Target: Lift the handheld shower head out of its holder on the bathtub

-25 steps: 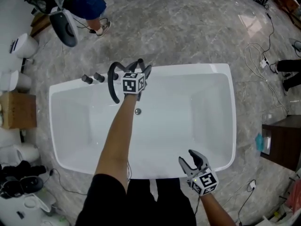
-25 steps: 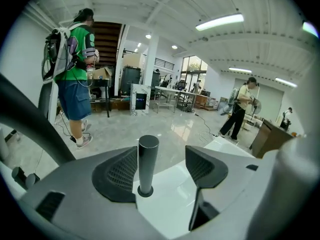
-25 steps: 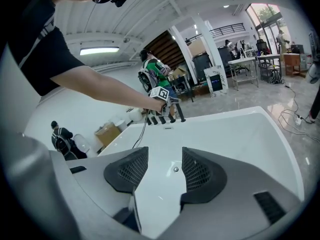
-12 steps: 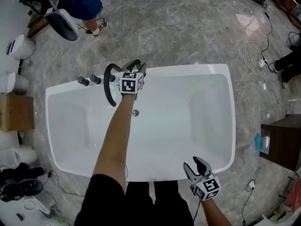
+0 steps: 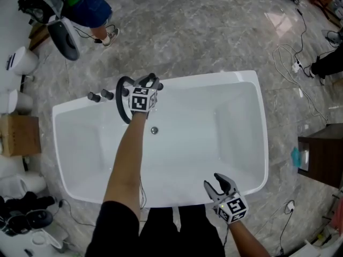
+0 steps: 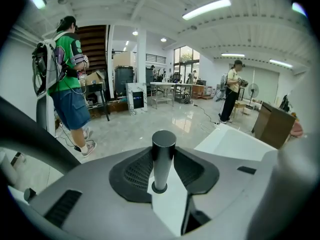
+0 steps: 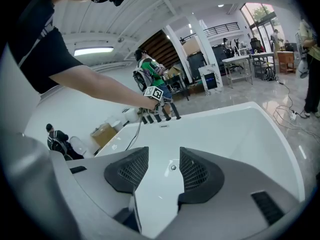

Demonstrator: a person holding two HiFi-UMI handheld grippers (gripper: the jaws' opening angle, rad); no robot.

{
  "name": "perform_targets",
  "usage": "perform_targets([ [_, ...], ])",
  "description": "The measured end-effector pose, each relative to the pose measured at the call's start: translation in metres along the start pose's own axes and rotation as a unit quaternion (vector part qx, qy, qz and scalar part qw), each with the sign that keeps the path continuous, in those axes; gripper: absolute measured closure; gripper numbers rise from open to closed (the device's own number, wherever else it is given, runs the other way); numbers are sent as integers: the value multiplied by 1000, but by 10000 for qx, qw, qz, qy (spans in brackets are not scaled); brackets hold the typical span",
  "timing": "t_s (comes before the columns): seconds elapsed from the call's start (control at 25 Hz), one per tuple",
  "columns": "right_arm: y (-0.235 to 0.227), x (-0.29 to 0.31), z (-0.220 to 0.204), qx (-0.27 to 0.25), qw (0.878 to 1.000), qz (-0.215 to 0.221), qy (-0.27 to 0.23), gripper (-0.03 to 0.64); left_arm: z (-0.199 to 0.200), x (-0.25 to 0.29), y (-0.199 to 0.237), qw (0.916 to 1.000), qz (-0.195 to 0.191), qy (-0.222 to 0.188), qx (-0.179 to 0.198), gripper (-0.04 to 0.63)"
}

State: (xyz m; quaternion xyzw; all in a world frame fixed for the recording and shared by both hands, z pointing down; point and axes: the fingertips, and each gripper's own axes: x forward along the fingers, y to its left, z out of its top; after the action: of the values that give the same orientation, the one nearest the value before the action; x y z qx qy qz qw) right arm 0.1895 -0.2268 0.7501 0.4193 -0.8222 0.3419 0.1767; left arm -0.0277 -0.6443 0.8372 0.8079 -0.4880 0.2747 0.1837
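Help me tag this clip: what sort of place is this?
Likely a workshop hall, not a bathroom: bathtub on open stone floor, staircase and work tables beyond.

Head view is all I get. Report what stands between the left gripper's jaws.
Observer: A dark cylinder, the handheld shower head, stands between the left gripper's jaws. They are closing, and no gap shows beside either pad.
Operator: Say whether it is out of the holder.
Observer: Not yet. Its foot sits upright in a dark ring, the holder, on the white rim of the bathtub.
Operator: Check the right gripper.
Observer: Its jaws stand apart with nothing between them. Only the white bathtub shows through the gap.
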Motion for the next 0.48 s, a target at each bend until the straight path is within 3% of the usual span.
perform_targets([
  [0.48,-7,93,82,-523,9971,70,-557,437,40,-59,-14,9992,125,-346,-156,471],
])
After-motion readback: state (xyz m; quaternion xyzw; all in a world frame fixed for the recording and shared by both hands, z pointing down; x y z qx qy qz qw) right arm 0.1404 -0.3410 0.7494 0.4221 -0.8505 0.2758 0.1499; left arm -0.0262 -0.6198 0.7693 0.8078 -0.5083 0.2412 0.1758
